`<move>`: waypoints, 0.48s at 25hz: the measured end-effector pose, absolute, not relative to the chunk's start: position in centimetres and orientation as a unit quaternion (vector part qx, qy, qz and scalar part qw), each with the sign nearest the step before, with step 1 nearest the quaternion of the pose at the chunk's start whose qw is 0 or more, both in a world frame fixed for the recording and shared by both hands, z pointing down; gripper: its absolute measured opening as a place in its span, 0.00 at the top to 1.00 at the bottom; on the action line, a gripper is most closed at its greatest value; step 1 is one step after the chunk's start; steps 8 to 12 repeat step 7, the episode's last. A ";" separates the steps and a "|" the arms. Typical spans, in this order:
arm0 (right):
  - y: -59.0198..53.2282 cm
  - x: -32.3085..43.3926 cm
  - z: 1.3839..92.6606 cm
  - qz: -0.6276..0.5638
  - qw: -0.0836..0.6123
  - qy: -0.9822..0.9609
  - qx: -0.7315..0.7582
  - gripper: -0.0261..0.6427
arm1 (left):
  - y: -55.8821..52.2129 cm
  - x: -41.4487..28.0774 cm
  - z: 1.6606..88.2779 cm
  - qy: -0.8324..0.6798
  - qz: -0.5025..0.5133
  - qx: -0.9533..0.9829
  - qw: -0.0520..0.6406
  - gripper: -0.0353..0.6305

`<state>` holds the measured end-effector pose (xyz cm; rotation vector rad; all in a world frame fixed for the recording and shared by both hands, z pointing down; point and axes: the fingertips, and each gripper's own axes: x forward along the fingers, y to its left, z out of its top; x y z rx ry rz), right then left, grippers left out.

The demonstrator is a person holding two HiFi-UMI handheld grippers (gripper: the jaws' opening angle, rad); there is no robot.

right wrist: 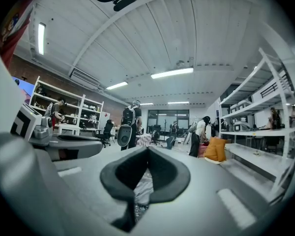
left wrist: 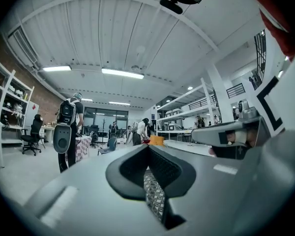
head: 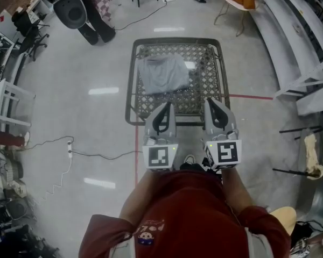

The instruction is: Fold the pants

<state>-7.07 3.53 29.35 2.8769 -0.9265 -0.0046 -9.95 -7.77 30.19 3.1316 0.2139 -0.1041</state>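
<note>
Pants of light grey soft cloth [head: 162,73] are in neither grip. The left gripper [head: 164,107] and right gripper [head: 212,103] are both closed tight on nothing, side by side and level at the near edge of the dark wire-lattice desk [head: 133,85]. The bunched heap lies on the desk's far left part, apart from both. It looks light, limp and easy to pinch, so two corners of an outer edge seem the best hold, though waistband and hems cannot be told apart.

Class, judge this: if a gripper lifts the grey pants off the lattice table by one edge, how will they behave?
The grey pants lie crumpled in soft folds, so they will probably droop limply. They look thin, likely light. Cloth might catch on the lattice table.
</note>
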 end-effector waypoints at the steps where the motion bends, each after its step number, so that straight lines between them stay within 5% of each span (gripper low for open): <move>1: 3.6 -7.1 29.3 -0.002 0.060 -0.305 0.950 0.96 | -7.7 -10.0 30.2 0.071 -0.033 0.997 0.002 0.94; 12: 3.5 -7.1 29.2 -0.003 0.064 -0.303 0.951 0.96 | -7.4 -10.1 29.8 0.080 -0.039 0.996 0.024 0.94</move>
